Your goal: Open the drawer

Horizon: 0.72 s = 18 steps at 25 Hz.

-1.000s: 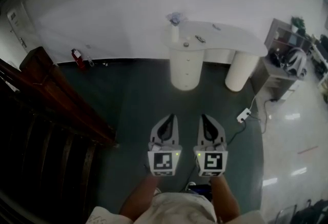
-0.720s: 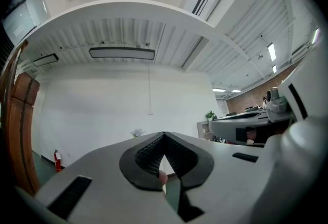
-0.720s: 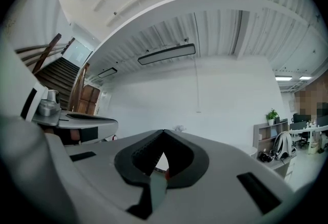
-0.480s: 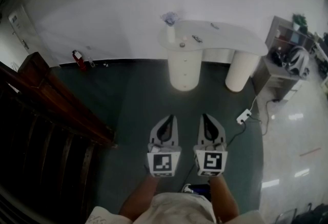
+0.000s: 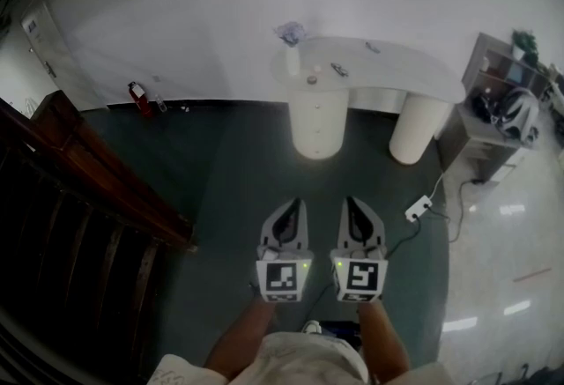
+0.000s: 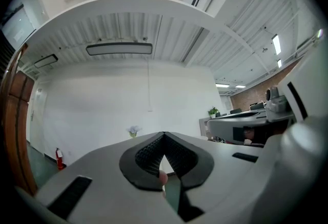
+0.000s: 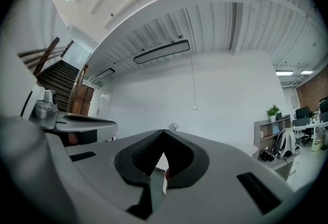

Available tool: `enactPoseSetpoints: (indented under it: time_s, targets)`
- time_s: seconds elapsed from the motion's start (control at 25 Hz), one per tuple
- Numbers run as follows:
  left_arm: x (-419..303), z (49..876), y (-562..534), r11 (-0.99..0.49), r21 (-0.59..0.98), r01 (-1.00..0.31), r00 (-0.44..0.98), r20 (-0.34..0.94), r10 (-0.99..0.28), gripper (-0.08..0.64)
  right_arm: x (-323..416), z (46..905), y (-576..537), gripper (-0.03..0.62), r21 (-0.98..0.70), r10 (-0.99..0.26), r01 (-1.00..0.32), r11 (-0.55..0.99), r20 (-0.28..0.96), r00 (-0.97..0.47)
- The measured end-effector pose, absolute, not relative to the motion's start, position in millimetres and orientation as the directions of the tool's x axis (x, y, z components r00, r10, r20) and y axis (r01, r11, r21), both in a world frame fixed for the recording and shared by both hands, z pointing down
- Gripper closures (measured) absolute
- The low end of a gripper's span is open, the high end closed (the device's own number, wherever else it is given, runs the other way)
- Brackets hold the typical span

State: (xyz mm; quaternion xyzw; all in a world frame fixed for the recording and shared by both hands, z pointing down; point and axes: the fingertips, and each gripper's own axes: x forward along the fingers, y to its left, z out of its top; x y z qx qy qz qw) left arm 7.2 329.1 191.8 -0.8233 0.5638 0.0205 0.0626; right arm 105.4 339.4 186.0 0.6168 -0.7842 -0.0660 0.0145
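Holding both tools out level ahead of me, I have the left gripper (image 5: 294,201) and the right gripper (image 5: 351,201) side by side above the dark green floor (image 5: 220,181), close together but not touching. Each gripper's own view shows its ribbed pads meeting at the tips, so both are fully closed with nothing caught between them. The drawer (image 5: 317,110) sits in the round white pedestal (image 5: 317,135) straight ahead, well apart from both tools; from here its front looks flush with the curved body, though the seams are faint. That pedestal carries the left end of a curved white desk (image 5: 401,69) standing against the white wall (image 5: 176,13), with a second pedestal (image 5: 414,129) under the desk's right part. A small vase of flowers (image 5: 291,33) stands on the desk's left end. To my left runs a dark wooden stair rail (image 5: 106,181), and a white power strip (image 5: 418,208) lies on the floor to my right.
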Motion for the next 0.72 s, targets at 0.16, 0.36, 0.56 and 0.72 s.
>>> enactPoseSetpoints:
  time_s: [0.16, 0.36, 0.56, 0.72]
  targets:
    - [3, 194, 311, -0.356, -0.075, -0.932, 0.362, -0.107, -0.926, 0.558, 97, 193, 320, 0.589, 0.121, -0.969, -0.963, 0.239, -0.04, -0.246]
    - [-15, 196, 276, -0.365, -0.084, -0.927, 0.373, -0.125, -0.919, 0.558, 78, 202, 285, 0.589, 0.141, -0.973, -0.964, 0.224, -0.024, -0.23]
    - [-49, 192, 226, -0.376, -0.087, -0.923, 0.385, -0.145, -0.911, 0.558, 49, 202, 235, 0.589, 0.136, -0.98, -0.972, 0.193, -0.02, -0.197]
    - [-77, 195, 183, -0.396, -0.073, -0.916, 0.402, -0.135, -0.906, 0.558, 24, 199, 193, 0.589, 0.16, -0.985, -0.973, 0.167, -0.017, -0.172]
